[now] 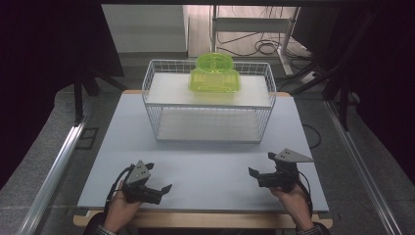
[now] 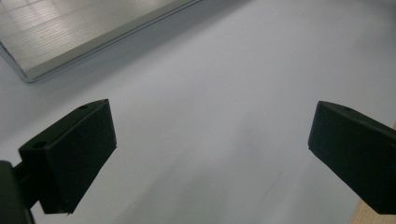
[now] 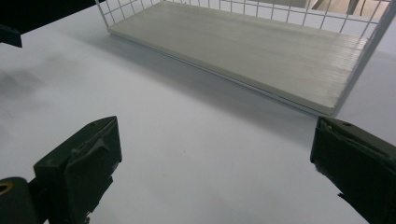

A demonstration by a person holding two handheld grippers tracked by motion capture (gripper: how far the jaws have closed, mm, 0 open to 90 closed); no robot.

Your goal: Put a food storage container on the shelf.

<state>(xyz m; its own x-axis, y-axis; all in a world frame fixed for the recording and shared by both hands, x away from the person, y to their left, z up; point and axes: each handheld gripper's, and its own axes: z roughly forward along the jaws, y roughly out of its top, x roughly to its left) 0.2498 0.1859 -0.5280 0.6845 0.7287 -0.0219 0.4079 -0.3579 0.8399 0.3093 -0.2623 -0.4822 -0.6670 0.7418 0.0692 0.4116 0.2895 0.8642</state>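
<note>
A white wire rack (image 1: 209, 100) with two shelf boards stands at the back middle of the pale table (image 1: 210, 166). On its upper board sits a translucent lime-green basket (image 1: 215, 74) with a handle. My left gripper (image 1: 159, 176) rests open near the front left edge, held by a hand. Its view has the jaws wide apart (image 2: 210, 135) over bare tabletop, with a corner of the lower board (image 2: 70, 32) at the top left. My right gripper (image 1: 261, 164) is open at the front right. Its jaws (image 3: 215, 144) point at the lower board (image 3: 243, 46), with nothing between them.
Metal rails (image 1: 54, 171) run along the floor on both sides of the table. Cables and desk legs (image 1: 264, 46) lie behind the rack. The table's wooden front edge (image 2: 373, 217) is beside the left gripper. Dark curtains close in on both sides.
</note>
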